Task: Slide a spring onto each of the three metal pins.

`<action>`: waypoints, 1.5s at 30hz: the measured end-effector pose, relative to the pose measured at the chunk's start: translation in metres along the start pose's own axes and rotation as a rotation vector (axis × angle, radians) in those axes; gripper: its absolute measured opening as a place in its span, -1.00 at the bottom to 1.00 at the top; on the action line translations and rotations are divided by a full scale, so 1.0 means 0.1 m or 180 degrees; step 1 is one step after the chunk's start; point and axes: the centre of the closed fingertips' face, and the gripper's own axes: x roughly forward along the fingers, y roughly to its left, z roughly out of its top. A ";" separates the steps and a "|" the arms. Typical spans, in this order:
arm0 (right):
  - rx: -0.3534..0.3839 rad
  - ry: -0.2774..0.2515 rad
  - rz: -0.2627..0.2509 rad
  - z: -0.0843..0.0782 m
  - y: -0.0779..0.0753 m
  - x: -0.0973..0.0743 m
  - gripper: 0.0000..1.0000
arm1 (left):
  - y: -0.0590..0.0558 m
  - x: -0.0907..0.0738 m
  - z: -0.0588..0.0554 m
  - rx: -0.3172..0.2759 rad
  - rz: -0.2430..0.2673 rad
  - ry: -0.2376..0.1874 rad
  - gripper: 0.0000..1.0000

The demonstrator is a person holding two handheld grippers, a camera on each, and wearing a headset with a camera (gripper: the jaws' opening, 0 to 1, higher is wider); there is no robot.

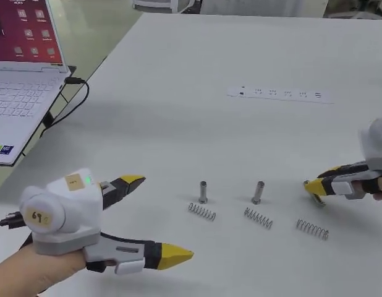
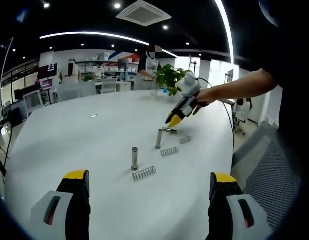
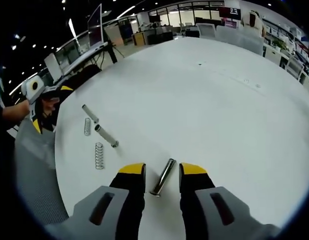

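Two metal pins stand upright on the white table, one [image 1: 203,191] to the left of the other [image 1: 259,192]. Three springs lie in front of them: left [image 1: 202,212], middle [image 1: 258,218], right [image 1: 312,229]. A third pin [image 3: 163,176] lies on its side between the tips of my right gripper [image 3: 162,170]. Its jaws stand narrowly apart, with a gap showing on each side of the pin. From the right edge that gripper [image 1: 314,187] reaches in just above the right spring. My left gripper [image 1: 157,216] is wide open and holds nothing, left of the pins.
An open laptop [image 1: 24,74] with a cable [image 1: 73,102] sits past the table's left edge. A white power strip [image 1: 280,94] lies further back on the table. Desks, chairs and people are in the room beyond.
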 end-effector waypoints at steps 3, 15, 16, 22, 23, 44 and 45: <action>0.0132 0.0098 -0.0053 -0.03 -0.04 0.04 -0.57 | 0.01 -0.01 0.00 0.0001 0.0002 0.0008 0.94; 0.0376 0.0267 -0.0089 -0.11 -0.07 0.12 -0.71 | 0.04 -0.05 0.01 0.0011 0.0004 0.0019 0.95; 0.0387 0.0286 -0.0101 -0.12 -0.07 0.13 -0.71 | 0.04 -0.05 0.00 0.0012 0.0001 0.0024 0.95; 0.0451 0.0322 -0.0184 -0.12 -0.10 0.16 -0.80 | 0.02 -0.05 -0.01 0.0007 -0.0018 0.0045 0.94; 0.0476 0.0323 -0.0186 -0.12 -0.11 0.16 -0.82 | 0.02 -0.05 -0.01 0.0008 -0.0016 0.0047 0.95; 0.0205 0.0412 -0.0263 -0.18 -0.04 0.14 -0.89 | 0.00 -0.05 -0.05 -0.0037 -0.0010 0.0054 0.93; 0.0227 0.0384 -0.0265 -0.18 -0.04 0.12 -0.89 | 0.00 -0.05 -0.05 -0.0038 -0.0009 0.0054 0.93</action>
